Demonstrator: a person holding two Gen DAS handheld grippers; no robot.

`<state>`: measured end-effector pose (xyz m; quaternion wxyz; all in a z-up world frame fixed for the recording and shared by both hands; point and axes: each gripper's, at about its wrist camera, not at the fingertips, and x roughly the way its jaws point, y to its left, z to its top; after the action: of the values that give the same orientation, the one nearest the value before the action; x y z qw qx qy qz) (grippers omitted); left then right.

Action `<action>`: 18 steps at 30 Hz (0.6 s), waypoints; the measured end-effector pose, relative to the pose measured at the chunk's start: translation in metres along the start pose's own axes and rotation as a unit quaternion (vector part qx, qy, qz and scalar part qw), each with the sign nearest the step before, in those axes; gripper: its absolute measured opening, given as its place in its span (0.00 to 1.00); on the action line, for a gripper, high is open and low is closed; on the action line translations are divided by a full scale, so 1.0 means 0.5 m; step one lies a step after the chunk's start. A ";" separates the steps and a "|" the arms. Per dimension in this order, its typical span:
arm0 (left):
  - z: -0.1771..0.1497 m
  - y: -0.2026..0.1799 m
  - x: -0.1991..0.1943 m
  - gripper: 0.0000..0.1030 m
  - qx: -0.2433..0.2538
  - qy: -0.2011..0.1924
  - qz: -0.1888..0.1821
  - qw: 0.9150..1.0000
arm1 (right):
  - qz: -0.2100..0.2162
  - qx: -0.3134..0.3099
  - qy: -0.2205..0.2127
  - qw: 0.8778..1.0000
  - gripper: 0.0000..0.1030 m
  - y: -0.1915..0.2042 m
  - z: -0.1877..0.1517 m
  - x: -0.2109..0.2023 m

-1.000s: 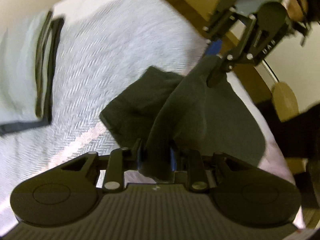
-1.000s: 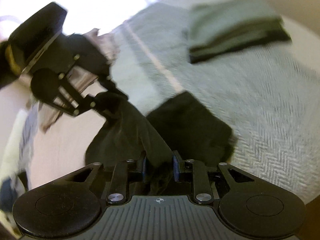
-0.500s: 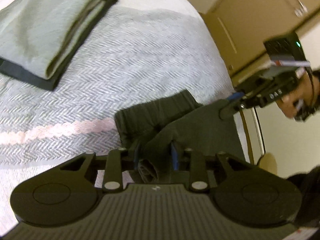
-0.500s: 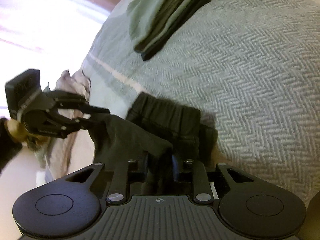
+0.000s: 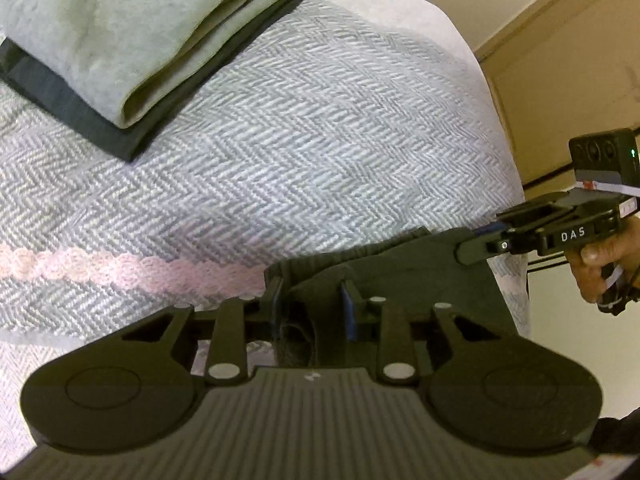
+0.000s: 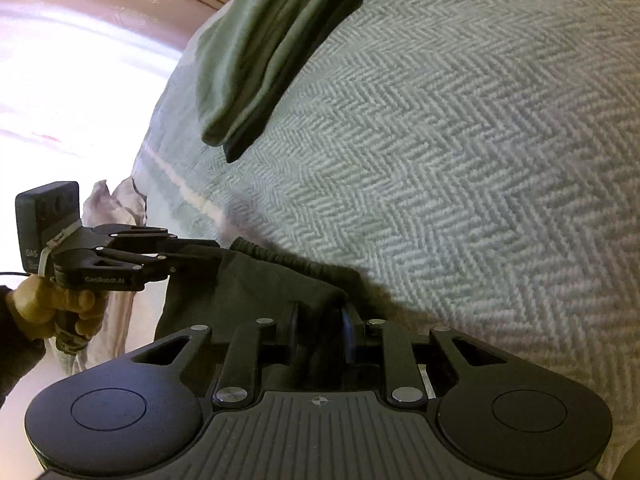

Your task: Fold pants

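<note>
The dark pants (image 5: 404, 276) lie at the near edge of a bed (image 5: 304, 128), partly doubled over, with the ribbed elastic waistband (image 6: 280, 258) turned toward the bed's middle. Beyond the waistband the bedspread runs bare across a broad stretch up to a stack of folded garments (image 5: 120, 40) near the far edge; the stack and the pants are well apart. In the left wrist view the bed's right edge curves away just past the pants, with wooden cabinet doors (image 5: 568, 80) behind it.

The left gripper (image 5: 310, 312) is clamped on a bunched fold of the pants, its blue-padded fingers (image 5: 347, 310) pressed against the cloth on both sides. The right gripper (image 6: 320, 332) likewise pinches a raised ridge of the same fabric between its fingers. Each gripper shows in the other's camera, held level and side-on at the pants' outer edge, a hand (image 6: 52, 304) wrapped around its grip; the two point toward each other across the garment.

The bedspread is a grey-and-white herringbone weave crossed by a pale pink band (image 5: 132, 270). The pants are matte, soft, and dark grey to black. The stack pairs a pale grey-green folded piece over a thin black one.
</note>
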<state>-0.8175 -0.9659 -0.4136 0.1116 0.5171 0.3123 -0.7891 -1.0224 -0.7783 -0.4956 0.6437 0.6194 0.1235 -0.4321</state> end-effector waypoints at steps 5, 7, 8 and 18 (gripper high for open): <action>0.008 -0.006 0.025 0.27 -0.001 0.005 0.033 0.999 | -0.021 -0.001 0.000 1.000 0.18 0.004 0.004 0.014; 0.010 -0.008 0.023 0.28 -0.012 -0.001 0.038 0.999 | -0.028 -0.004 -0.001 1.000 0.19 0.007 0.004 0.016; 0.009 -0.008 0.016 0.32 -0.016 -0.005 0.041 0.999 | -0.032 -0.011 0.000 0.999 0.20 0.010 0.006 0.014; -0.110 -0.004 -0.197 0.30 -0.087 -0.077 0.102 0.988 | -0.088 -0.098 -0.050 0.990 0.36 0.103 0.002 -0.094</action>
<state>-0.7343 -0.9452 -0.3405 0.2599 0.4722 0.3160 -0.7808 -1.0145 -0.7675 -0.4272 0.6660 0.5182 0.1869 -0.5029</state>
